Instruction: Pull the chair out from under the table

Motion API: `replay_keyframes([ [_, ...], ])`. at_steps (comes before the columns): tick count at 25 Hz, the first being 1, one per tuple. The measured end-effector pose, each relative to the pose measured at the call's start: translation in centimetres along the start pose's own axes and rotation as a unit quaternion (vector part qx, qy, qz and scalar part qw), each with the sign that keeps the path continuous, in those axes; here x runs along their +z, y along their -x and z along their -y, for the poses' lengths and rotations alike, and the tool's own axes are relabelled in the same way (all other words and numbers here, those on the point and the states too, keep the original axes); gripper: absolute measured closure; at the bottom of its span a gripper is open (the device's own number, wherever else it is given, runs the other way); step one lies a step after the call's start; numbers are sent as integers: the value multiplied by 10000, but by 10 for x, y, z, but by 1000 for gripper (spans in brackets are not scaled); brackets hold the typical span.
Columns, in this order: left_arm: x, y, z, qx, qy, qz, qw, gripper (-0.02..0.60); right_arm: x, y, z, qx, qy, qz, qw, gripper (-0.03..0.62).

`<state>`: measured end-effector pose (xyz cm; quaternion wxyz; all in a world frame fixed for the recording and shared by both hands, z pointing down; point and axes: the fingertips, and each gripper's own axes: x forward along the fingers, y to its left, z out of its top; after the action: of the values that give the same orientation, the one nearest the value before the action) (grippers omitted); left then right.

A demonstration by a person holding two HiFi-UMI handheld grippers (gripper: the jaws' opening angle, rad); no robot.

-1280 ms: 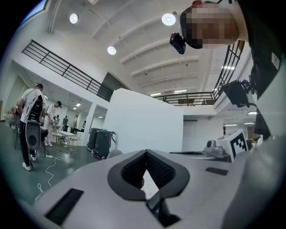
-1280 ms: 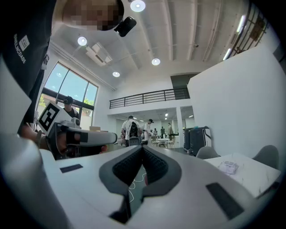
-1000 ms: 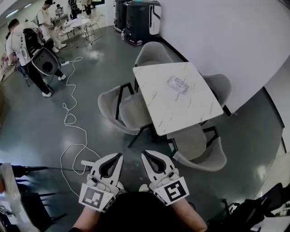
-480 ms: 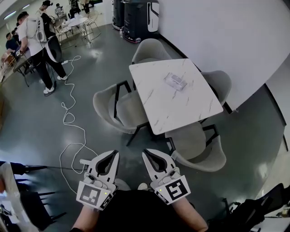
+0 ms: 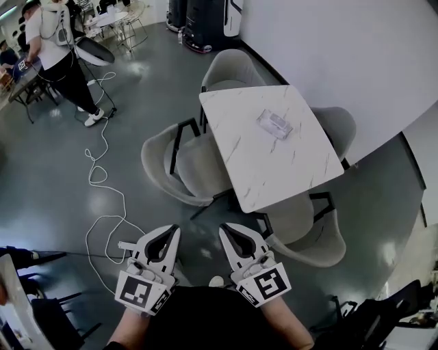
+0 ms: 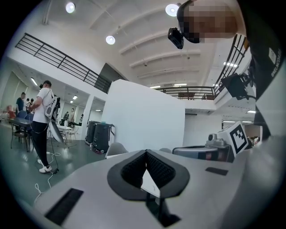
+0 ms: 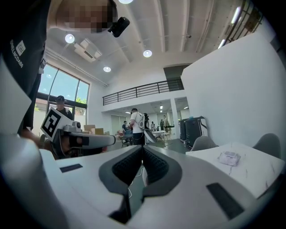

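Note:
A white marble table [image 5: 274, 150] stands by the wall with grey shell chairs tucked in around it. One chair [image 5: 181, 167] is on its left side, one [image 5: 308, 232] on the near side, one [image 5: 229, 68] at the far end and one [image 5: 337, 126] on the right. Low in the head view, my left gripper [image 5: 172, 230] and right gripper [image 5: 224, 227] hang side by side over the dark floor, short of the chairs. Both are shut and hold nothing. In the gripper views the left gripper [image 6: 146, 152] and the right gripper [image 7: 142, 147] show their pads meeting.
A clear plastic box [image 5: 274, 124] lies on the table. A white cable [image 5: 102, 181] snakes across the floor on the left. A person [image 5: 61, 48] stands at the far left, black machines [image 5: 205, 20] at the back. Dark chair legs [image 5: 27, 273] and a black bag [image 5: 369, 314] flank me.
Both grippers have shifted slightly forward and lower, still shut. The table and chairs sit a little differently in the head view, and the person at the back has walked to the right.

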<state>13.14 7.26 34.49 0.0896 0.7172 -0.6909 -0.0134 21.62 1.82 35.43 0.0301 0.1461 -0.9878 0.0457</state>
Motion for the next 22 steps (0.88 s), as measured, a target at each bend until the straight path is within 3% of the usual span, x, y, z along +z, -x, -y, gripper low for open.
replay_keyframes([
  [12, 25, -46, -204, -555, 147, -195, 9982, 575, 7, -192, -11, -548, -39, -376, 9978, 580],
  [16, 24, -59, -241, -747, 156, -352, 9965, 575, 8, -226, -12, -681, -76, -480, 9965, 580],
  [22, 9, -75, -263, -1071, -316, -657, 9916, 575, 4, -243, 0, -780, -137, -611, 9950, 579],
])
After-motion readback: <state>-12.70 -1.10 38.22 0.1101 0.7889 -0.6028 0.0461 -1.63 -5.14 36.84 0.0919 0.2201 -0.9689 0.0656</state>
